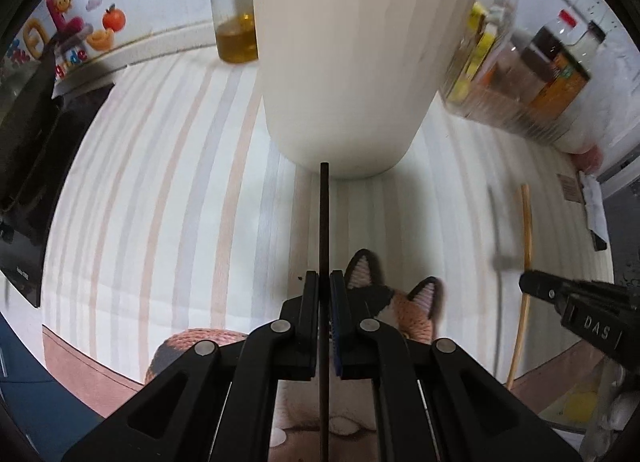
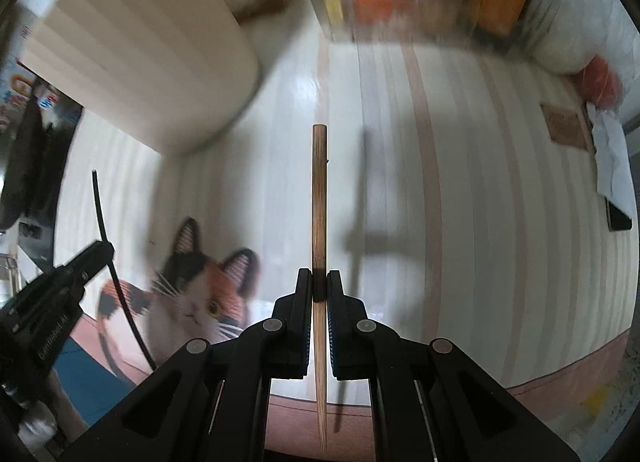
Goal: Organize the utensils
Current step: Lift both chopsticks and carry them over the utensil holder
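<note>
My left gripper (image 1: 324, 282) is shut on a thin dark chopstick (image 1: 324, 217) that points forward at the base of a tall white ribbed holder (image 1: 348, 61) standing just ahead. My right gripper (image 2: 319, 282) is shut on a light wooden chopstick (image 2: 319, 189), held above the striped mat. The white holder (image 2: 152, 61) is to its upper left. The right gripper (image 1: 532, 282) and its wooden chopstick (image 1: 526, 246) show at the right of the left wrist view. The left gripper (image 2: 102, 248) and dark chopstick (image 2: 106, 238) show at the left of the right wrist view.
A striped placemat (image 1: 180, 181) with a cat picture (image 2: 200, 294) covers the table. An oil bottle (image 1: 234, 5) stands behind the holder. Sauce bottles and packets (image 1: 520, 73) crowd the back right. A dark appliance (image 1: 24, 165) is at the left.
</note>
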A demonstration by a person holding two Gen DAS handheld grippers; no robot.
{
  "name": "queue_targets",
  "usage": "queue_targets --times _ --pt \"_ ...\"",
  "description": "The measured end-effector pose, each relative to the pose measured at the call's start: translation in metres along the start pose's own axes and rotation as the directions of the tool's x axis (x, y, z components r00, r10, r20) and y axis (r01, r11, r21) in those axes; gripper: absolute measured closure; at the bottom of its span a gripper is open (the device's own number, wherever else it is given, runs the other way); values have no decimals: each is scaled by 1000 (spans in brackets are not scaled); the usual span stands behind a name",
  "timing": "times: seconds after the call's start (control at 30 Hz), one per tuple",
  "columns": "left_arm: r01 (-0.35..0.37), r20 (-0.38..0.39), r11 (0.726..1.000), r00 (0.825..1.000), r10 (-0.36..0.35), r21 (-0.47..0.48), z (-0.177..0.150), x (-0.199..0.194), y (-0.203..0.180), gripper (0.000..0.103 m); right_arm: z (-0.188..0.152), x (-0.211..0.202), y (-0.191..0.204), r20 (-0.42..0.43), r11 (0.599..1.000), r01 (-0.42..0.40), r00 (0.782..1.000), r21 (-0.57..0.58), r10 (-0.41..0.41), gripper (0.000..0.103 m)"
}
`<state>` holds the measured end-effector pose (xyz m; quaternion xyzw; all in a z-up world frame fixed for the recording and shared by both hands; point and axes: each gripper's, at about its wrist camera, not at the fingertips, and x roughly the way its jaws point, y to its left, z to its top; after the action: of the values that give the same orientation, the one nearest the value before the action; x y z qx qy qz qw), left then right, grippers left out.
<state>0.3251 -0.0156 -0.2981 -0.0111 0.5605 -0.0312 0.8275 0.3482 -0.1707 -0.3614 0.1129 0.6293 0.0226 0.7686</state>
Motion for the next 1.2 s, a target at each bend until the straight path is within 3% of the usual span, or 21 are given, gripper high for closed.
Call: queue_targets --times 0.3,0.47,0.8,1.2 --pt "17 89 1000 996 -15 -21 -9 -45 10 100 -2 -44 8 112 997 -71 991 -4 71 96" --pt "38 180 999 983 -31 -33 -1 -81 12 100 5 -72 16 182 994 -107 977 -16 108 96" --pt "50 365 997 931 -28 -51 22 -152 19 101 30 -148 36 326 982 -169 927 -84 187 96" --pt "64 504 996 863 -21 -68 43 -225 27 101 63 -220 59 463 965 -216 847 -148 260 96"
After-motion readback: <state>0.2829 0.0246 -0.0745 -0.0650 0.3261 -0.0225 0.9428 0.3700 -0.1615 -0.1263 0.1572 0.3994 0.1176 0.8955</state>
